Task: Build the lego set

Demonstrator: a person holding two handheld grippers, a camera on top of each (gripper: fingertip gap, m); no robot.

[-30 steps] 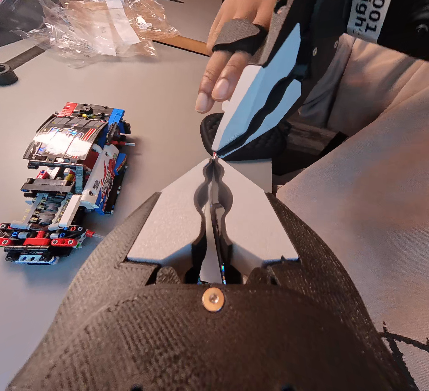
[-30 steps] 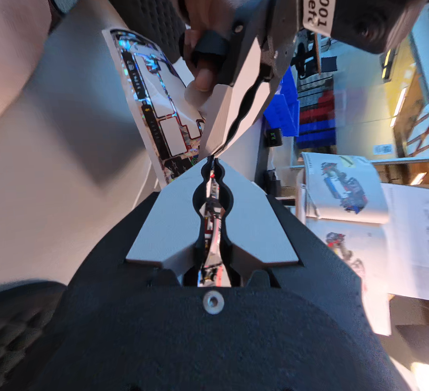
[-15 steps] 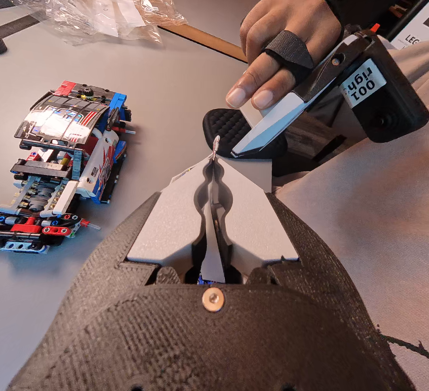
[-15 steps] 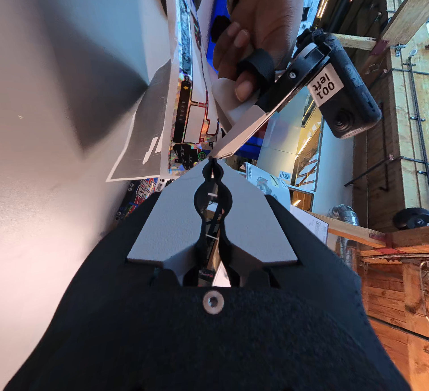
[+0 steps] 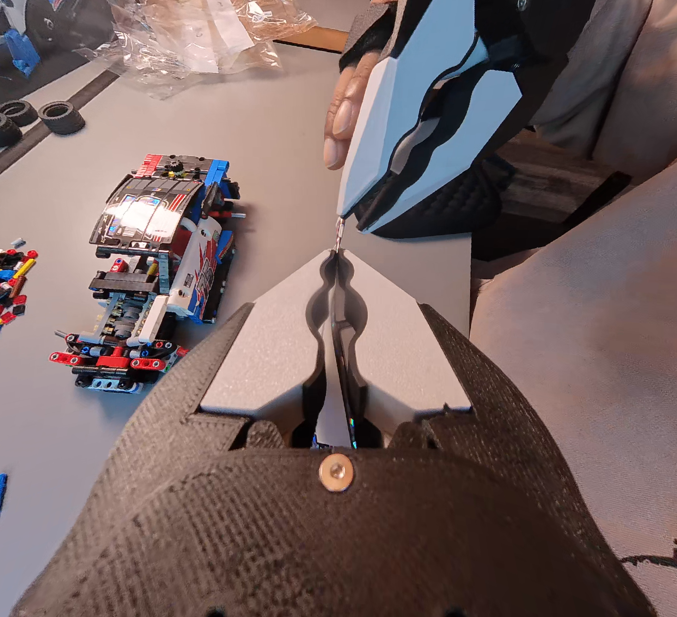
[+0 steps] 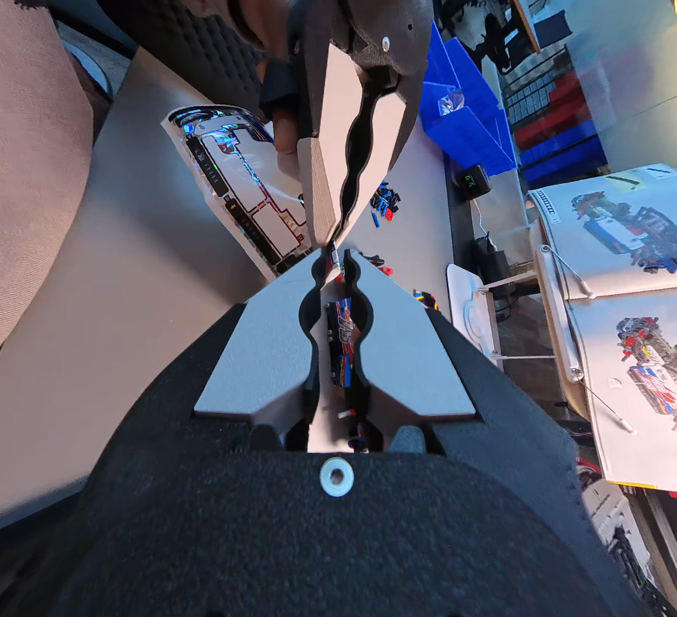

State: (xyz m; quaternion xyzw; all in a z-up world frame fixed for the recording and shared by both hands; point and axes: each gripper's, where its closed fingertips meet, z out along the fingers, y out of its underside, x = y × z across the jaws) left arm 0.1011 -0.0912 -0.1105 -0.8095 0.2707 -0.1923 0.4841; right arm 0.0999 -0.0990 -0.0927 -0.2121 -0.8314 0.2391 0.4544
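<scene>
Swung back round since half a second ago, the right gripper (image 5: 350,223) again meets the left gripper (image 5: 336,251) tip to tip, its fingers parted slightly with a small sticker (image 6: 332,254) at their ends. Clenched, the left one pinches a glossy sticker sheet (image 6: 241,189), which fans out toward 10 o'clock in the right wrist view. At 9 o'clock on the grey table (image 5: 256,130) lies the half-built lego car (image 5: 154,269), red, white and blue with a black roof. Loose pieces (image 5: 14,277) sit beside it; empty plastic bags (image 5: 205,24) and tyres (image 5: 60,117) lie toward 11. An open instruction booklet (image 6: 619,269) stands at 3 o'clock in the right wrist view.
</scene>
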